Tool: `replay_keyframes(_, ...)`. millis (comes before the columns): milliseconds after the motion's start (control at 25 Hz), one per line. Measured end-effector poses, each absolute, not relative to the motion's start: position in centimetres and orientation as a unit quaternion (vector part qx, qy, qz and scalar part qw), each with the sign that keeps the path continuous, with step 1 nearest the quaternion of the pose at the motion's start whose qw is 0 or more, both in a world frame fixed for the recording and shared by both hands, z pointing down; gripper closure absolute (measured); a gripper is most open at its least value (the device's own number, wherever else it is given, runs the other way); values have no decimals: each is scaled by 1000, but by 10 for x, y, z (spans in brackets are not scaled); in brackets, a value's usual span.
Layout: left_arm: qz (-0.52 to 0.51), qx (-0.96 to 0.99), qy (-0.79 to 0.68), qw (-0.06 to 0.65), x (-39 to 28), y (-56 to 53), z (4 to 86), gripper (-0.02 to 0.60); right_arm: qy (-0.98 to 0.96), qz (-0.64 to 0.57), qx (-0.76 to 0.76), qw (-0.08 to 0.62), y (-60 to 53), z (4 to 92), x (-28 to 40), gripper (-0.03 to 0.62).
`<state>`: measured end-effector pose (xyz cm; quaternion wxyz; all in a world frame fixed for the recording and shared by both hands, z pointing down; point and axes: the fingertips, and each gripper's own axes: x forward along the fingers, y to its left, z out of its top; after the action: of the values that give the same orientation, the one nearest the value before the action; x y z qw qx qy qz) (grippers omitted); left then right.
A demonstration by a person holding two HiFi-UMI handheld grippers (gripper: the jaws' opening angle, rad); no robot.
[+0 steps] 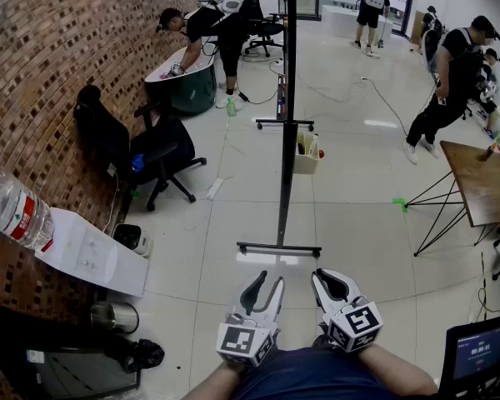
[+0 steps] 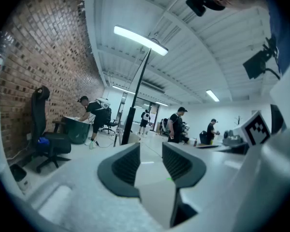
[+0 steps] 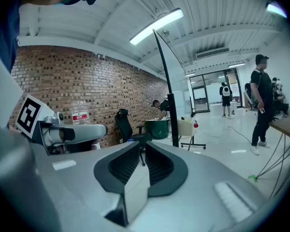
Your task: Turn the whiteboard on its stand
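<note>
The tall whiteboard (image 1: 290, 98), seen edge-on on its black T-foot stand (image 1: 279, 247), rises just ahead of both grippers. The left gripper (image 1: 265, 280) is partly open and the right gripper (image 1: 327, 275) is open only a slit; the 2 hold nothing. A black office chair (image 1: 162, 152) sits left of the whiteboard, a cream bin (image 1: 307, 153) touches its far side, and a brown wooden table (image 1: 482, 182) stands to its right.

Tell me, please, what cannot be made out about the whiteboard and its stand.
- Face of the whiteboard: every view sees it edge-on, a thin dark line; writing cannot be told.
- Its top: cut off by the head view's upper edge.
- Pivot or lock on the stand: too small in all views.
- Stand feet in the left gripper view: hidden behind the fingers.
</note>
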<state>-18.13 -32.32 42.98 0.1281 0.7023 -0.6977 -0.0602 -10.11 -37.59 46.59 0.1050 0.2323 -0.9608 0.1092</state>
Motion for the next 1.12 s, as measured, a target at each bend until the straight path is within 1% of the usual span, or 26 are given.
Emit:
replay_keyframes(160, -49, 712, -692, 109, -192, -326, 433, 434, -961, 103, 236, 99, -373, 465, -114, 553)
replay_keyframes(360, -65, 715, -683, 134, -202, -345, 440, 434, -956, 109, 257, 92, -394, 461, -119, 553)
replay_keyframes(640, -36, 700, -703, 119, -223, -405, 443, 434, -961, 132, 234, 60, -459, 482, -140, 552)
replay_keyframes(840, -29, 688, -719, 99, -240, -463, 419, 433, -971, 124, 203, 26, -518, 455, -162, 551)
replay_keyframes(1000, -23, 676, -731, 92, -259, -505, 409, 416, -974, 123, 191, 23, -562, 442, -179, 549)
replay_keyframes(1120, 2, 672, -735, 91, -273, -528, 414, 390, -975, 125, 179, 25, -587, 445, -190, 505)
